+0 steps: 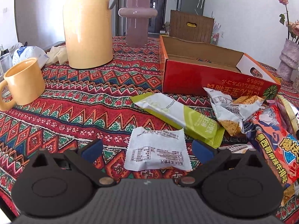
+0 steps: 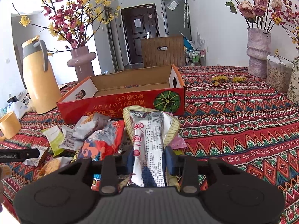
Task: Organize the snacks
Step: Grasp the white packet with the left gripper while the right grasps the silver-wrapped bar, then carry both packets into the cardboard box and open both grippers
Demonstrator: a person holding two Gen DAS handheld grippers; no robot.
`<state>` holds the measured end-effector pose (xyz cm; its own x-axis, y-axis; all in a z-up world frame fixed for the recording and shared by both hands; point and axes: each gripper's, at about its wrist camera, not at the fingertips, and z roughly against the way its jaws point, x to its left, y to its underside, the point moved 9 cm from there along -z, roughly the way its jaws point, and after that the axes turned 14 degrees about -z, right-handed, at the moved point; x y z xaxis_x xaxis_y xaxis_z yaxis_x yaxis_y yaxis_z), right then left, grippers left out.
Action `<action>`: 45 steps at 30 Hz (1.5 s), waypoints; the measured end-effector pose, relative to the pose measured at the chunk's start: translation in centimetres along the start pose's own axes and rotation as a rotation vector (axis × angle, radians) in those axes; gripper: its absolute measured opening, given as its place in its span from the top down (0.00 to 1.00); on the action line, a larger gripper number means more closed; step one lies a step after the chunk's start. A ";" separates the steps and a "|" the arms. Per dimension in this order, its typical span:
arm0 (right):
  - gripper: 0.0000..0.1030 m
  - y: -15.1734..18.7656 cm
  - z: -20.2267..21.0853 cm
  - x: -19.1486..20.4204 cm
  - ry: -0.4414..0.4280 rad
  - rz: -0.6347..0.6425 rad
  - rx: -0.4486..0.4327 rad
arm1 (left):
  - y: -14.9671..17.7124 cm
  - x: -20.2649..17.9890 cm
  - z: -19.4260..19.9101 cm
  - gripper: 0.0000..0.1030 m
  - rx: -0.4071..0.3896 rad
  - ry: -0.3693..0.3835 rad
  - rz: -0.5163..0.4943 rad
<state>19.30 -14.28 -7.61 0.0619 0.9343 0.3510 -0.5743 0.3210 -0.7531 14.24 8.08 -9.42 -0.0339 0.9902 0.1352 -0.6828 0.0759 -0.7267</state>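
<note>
While the left gripper (image 1: 147, 150) stands spread around a white packet (image 1: 158, 152), only the right view shows the right gripper (image 2: 149, 158) pinching a striped, printed packet (image 2: 149, 140) above the snack pile (image 2: 97, 140). Beyond sits the open red box (image 2: 130, 102).

Both views are bright with daylight and sharp through the middle. Ahead of the right gripper (image 2: 149, 160) the white walls are washed out nearly to pure white. Glare streaks the yellow thermos (image 1: 87, 28) and the pink vase (image 1: 137, 21) ahead and left of the left gripper (image 1: 147, 150). Print on the white snack packet (image 1: 158, 149) between the left gripper's fingers reads crisply. Soft shadows sit under the snack wrappers on the bench (image 2: 243, 115). Fisheye distortion bows the bench edge and walls, and the corners fall to black vignette.
</note>
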 end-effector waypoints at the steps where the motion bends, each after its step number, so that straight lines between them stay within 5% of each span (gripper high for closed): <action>1: 0.67 0.0 0.1 0.0 -0.001 -0.004 -0.005 | 0.0 -0.1 -0.3 0.00 0.014 0.004 0.001; 26: 0.67 0.1 1.4 -0.3 -0.028 -0.048 -0.034 | 0.2 -1.2 -2.7 0.00 0.125 -0.012 -0.034; 34: 0.67 0.1 2.1 -0.5 -0.025 -0.046 -0.045 | 0.0 -1.4 -1.1 0.53 0.064 -0.030 -0.047; 45: 0.67 -0.5 2.6 -0.3 -0.031 -0.026 -0.065 | -1.2 -1.3 1.5 0.55 -0.021 -0.011 -0.039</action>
<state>17.45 -15.19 -5.86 0.0505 0.9207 0.3871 -0.5187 0.3554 -0.7776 13.99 6.53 -7.71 -0.0160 0.9852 0.1708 -0.6682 0.1166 -0.7348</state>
